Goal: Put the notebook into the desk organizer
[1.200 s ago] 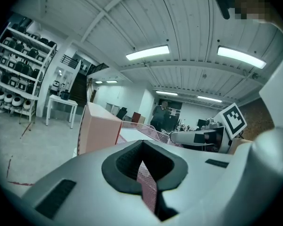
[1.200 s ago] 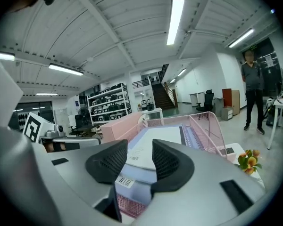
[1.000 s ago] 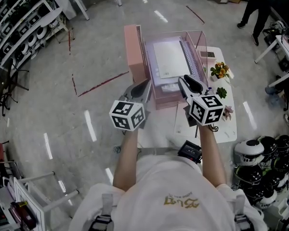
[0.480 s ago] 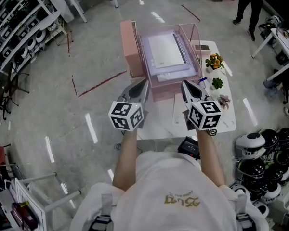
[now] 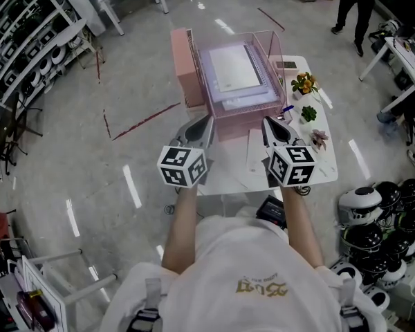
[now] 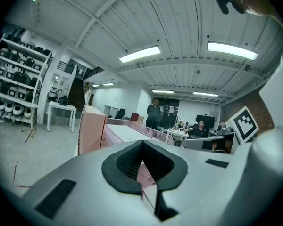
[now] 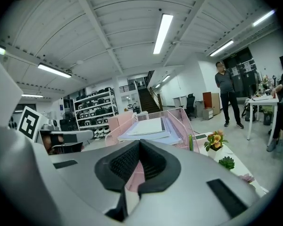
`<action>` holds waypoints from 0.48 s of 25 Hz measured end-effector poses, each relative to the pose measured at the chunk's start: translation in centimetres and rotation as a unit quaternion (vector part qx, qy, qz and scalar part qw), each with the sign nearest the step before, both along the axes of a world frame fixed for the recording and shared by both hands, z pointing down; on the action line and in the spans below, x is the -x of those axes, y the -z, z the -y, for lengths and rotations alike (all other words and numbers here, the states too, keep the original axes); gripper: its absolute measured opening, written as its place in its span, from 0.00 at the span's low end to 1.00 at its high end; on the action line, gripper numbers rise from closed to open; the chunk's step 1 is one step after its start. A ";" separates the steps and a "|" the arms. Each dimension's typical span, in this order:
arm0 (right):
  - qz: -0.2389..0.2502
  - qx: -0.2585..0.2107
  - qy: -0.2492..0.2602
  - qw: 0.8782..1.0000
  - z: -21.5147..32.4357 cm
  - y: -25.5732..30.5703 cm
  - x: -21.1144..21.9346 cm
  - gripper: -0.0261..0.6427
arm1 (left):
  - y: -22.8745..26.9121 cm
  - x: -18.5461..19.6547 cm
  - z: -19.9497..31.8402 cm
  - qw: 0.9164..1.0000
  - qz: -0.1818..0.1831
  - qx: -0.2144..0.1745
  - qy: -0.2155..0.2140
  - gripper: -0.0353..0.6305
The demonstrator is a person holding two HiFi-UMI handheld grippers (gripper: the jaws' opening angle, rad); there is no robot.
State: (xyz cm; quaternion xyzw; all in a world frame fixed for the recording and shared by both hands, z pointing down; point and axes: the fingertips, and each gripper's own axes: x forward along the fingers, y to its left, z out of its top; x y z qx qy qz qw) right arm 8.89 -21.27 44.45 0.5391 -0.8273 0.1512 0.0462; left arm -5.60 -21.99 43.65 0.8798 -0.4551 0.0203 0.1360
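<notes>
A pink mesh desk organizer stands at the far end of the white table. The white spiral-bound notebook lies flat in its top tray, on other sheets. My left gripper hovers just short of the organizer's front left corner, jaws shut and empty. At the front right corner my right gripper is also shut, holding nothing. In the left gripper view the organizer and the notebook lie beyond the closed left gripper. The right gripper view shows the notebook past the closed right gripper.
Small potted plants and a blue pen sit on the table right of the organizer. A person stands at the far right. Helmets are piled at the right, shelving at the left.
Both grippers have drawn back a little from the organizer's front. The right gripper's jaws have closed. The notebook stays in the top tray.
</notes>
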 end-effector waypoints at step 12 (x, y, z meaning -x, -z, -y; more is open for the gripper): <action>-0.008 0.001 0.002 1.000 -0.6 -0.2 -0.3 0.06 | -0.2 -0.3 -0.4 1.000 -0.001 0.004 -0.003 0.08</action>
